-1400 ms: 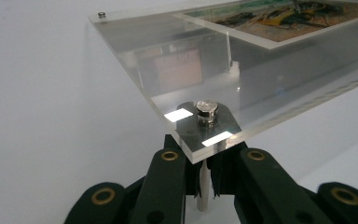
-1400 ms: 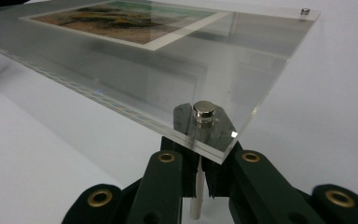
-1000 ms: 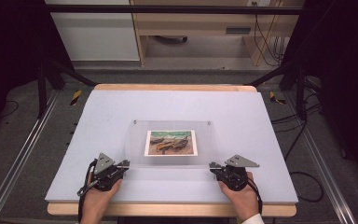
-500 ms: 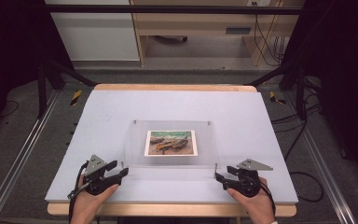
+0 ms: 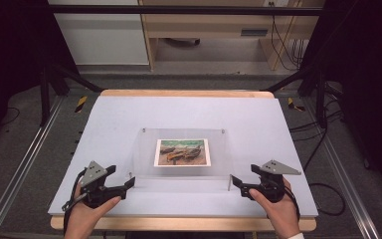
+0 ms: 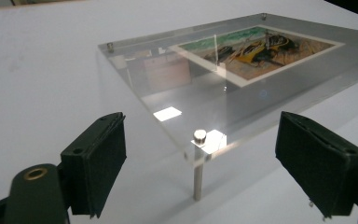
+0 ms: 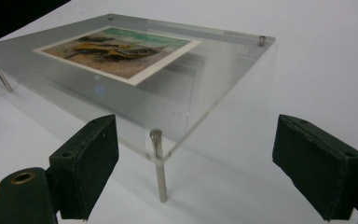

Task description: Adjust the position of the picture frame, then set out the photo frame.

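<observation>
We hold both grippers wide open and empty: the left gripper (image 5: pixel 127 183) at lower left of the high view, the right gripper (image 5: pixel 235 180) at lower right, each aimed at a near corner of the frame (image 5: pixel 184 172). The frame, a clear panel with a print (image 5: pixel 182 152) inside, stands mid-table on thin metal legs (image 6: pixel 197 179). We judge the risk is slippage: clear, glossy edges give little grip, and closing unevenly could tilt the panel or bend a leg. The table (image 5: pixel 129 114) is pale and matte; beyond it, upper frame, are a grey floor, cables and wooden furniture.
</observation>
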`<state>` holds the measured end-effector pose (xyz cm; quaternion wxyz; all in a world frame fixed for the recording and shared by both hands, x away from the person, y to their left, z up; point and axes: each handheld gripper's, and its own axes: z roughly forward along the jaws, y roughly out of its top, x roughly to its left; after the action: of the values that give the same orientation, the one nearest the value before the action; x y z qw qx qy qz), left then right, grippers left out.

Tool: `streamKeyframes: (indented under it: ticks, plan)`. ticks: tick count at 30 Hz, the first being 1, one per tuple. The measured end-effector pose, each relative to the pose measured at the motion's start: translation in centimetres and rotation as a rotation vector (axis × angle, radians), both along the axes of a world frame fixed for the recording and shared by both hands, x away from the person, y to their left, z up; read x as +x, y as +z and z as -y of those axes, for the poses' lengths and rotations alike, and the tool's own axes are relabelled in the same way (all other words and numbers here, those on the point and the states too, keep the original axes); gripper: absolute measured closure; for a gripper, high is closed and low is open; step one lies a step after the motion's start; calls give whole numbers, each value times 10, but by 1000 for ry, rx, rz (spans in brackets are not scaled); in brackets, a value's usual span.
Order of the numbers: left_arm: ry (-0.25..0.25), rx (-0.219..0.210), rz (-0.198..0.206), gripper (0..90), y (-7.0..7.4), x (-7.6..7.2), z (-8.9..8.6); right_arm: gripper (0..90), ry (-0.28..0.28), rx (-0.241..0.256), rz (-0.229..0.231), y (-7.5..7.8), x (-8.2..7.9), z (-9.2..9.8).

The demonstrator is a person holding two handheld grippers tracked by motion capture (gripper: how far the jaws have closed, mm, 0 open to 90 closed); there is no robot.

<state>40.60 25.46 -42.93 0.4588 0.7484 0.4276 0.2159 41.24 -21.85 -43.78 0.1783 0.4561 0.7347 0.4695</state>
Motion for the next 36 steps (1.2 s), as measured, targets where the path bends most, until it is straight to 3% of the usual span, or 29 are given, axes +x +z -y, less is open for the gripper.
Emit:
streamKeyframes:
  ticks: [4, 9, 15, 20, 21, 31, 36]
  plan:
    - [-10, -18, 17, 145, 13, 10, 9, 149, 28, -38, 2, 10, 12, -9]
    - [-17, -28, 14, 131, 20, 24, 18, 170, 23, -45, -6, 14, 23, -13]
    - [-11, -53, -32, 121, 18, 48, 27, 190, 12, -24, -23, 14, 39, -17]
    - [-3, -54, -62, 120, 11, 49, 26, 182, 26, 10, -39, 7, 41, -17]
    - [-1, -56, -67, 118, 10, 48, 26, 176, 32, 19, -66, 2, 41, -17]
    - [-5, -90, -115, 115, -8, 47, 27, 160, 78, 29, -114, -7, 43, -29]
    - [-9, -80, -124, 114, -14, 47, 29, 168, 88, 37, -127, -11, 46, -31]
